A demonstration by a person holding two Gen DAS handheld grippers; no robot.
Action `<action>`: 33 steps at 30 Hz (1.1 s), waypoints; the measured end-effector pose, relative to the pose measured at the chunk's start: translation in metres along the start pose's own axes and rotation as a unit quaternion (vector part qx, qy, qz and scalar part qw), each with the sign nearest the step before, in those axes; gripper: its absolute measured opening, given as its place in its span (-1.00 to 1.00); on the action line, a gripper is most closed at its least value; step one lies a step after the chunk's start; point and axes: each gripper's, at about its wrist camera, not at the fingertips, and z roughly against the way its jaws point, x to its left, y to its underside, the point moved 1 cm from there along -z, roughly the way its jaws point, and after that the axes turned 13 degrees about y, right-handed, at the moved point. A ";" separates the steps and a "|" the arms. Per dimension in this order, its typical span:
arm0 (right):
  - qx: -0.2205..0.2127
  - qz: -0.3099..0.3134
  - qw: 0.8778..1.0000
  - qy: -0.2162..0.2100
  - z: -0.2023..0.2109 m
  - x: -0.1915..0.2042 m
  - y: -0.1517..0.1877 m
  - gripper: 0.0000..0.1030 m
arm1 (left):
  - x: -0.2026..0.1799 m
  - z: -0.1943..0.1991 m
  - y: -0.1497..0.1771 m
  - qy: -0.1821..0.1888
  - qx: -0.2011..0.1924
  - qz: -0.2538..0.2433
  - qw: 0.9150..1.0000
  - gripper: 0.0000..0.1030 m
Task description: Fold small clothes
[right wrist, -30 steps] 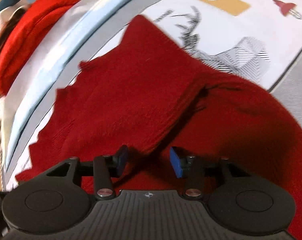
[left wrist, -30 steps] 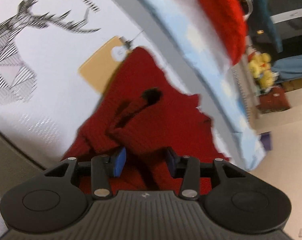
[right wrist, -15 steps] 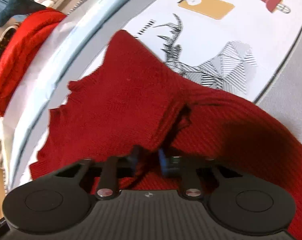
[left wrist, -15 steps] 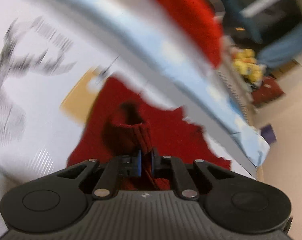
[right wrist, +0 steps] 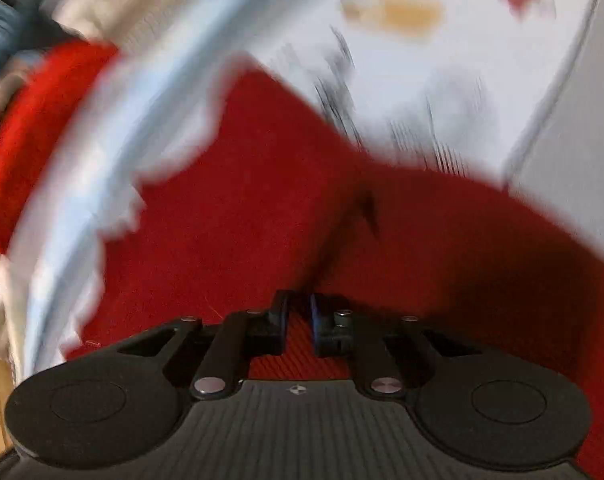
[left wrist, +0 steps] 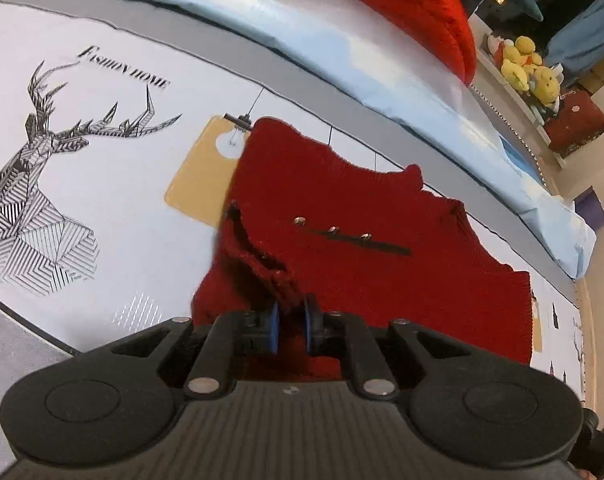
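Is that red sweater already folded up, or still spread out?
Mostly spread: the sweater lies flat on the bedspread, buttons showing. Only the edge pinched by the left gripper is lifted.

Left tool (left wrist: 289, 330) and right tool (right wrist: 299, 322): matte black ribbed housing, round side discs, silver pivot screws, blue fingertip pads (left wrist: 274, 330)

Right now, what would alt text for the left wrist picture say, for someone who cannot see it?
The left gripper pinches a fold of a dark red knitted sweater, its jaws nearly closed, above a white bedspread printed with a geometric deer. Three small metal snaps show on the sweater.
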 end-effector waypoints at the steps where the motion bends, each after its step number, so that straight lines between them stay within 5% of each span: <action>1: -0.008 0.006 1.000 0.004 0.004 0.002 0.000 -0.74 | -0.004 0.004 -0.003 0.009 -0.009 -0.002 1.000 -0.73; 8: -0.159 0.096 0.982 -0.030 0.051 0.030 -0.004 -0.60 | -0.014 0.020 -0.011 0.011 -0.071 -0.033 0.997 -0.63; 11: -0.130 0.133 0.982 -0.043 0.037 0.033 -0.013 -0.09 | -0.011 0.025 -0.011 -0.012 -0.075 -0.020 0.997 -0.63; 16: -0.058 0.099 0.993 0.026 0.008 0.010 -0.027 -0.03 | -0.023 0.049 -0.016 -0.010 -0.142 -0.068 0.988 -0.63; 18: -0.062 0.098 0.993 0.024 0.013 0.016 -0.030 -0.03 | -0.021 0.044 -0.017 -0.023 -0.125 -0.070 0.989 -0.61; 21: -0.090 0.117 0.989 0.017 0.028 0.030 -0.023 -0.03 | -0.001 0.026 -0.016 -0.046 -0.070 -0.022 0.996 -0.54; 26: -0.079 0.114 0.990 0.017 0.028 0.030 -0.017 -0.05 | 0.017 0.009 -0.011 -0.019 -0.022 0.010 1.000 -0.44; 29: -0.069 0.102 0.992 0.021 0.016 0.022 -0.020 -0.05 | 0.001 0.011 -0.009 -0.020 -0.038 -0.050 0.998 -0.82; 32: -0.064 0.077 0.995 -0.002 0.011 0.011 -0.026 -0.73 | -0.021 0.026 -0.008 0.006 -0.080 -0.112 0.990 -0.87; 33: -0.067 0.066 0.996 -0.008 0.013 0.009 -0.027 -0.76 | -0.028 0.032 -0.007 0.020 -0.102 -0.128 0.986 -0.88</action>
